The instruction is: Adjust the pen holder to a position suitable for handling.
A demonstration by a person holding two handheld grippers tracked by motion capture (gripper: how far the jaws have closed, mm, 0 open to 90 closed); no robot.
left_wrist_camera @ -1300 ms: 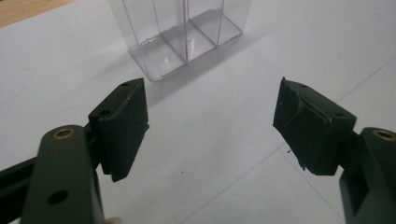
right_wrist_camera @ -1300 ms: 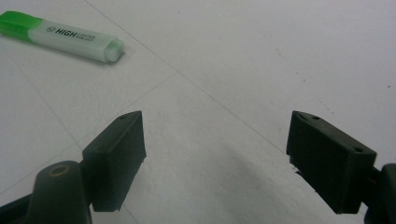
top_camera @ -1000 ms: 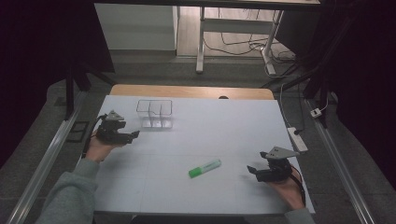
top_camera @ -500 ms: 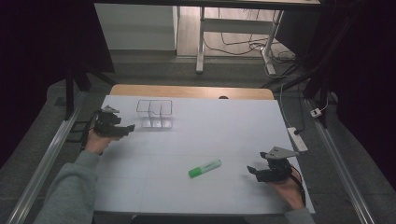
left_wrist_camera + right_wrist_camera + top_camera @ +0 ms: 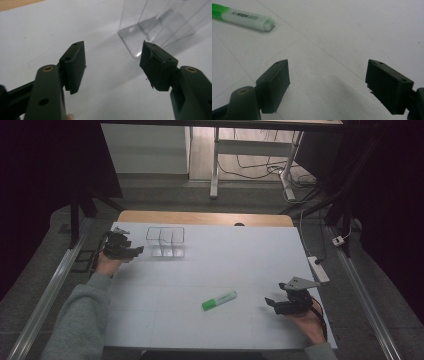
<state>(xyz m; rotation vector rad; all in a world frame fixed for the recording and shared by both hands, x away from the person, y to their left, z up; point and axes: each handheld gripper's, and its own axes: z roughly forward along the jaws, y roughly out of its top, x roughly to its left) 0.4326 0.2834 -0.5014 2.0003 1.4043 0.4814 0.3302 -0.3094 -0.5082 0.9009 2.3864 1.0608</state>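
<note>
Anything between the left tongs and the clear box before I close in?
Nothing: bare white table lies between the left tongs and the clear box, seen in the left gripper view.

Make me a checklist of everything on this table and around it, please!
Surface: white table top with faint grid lines, wooden edge at the far side.
Job's things: clear plastic organizer standing far left, compartments look empty; green highlighter lying flat near the front, capped.
Clutter: nothing seen.
Grippers: left gripper beside the organizer, jaws open and just closing, nothing between them; right gripper to the right of the highlighter, apart from it, jaws open, holding nothing.
Cables: white power strip at the table's right edge; loose wires on the floor behind.
Surroundings: dark room, metal table legs beyond.
</note>
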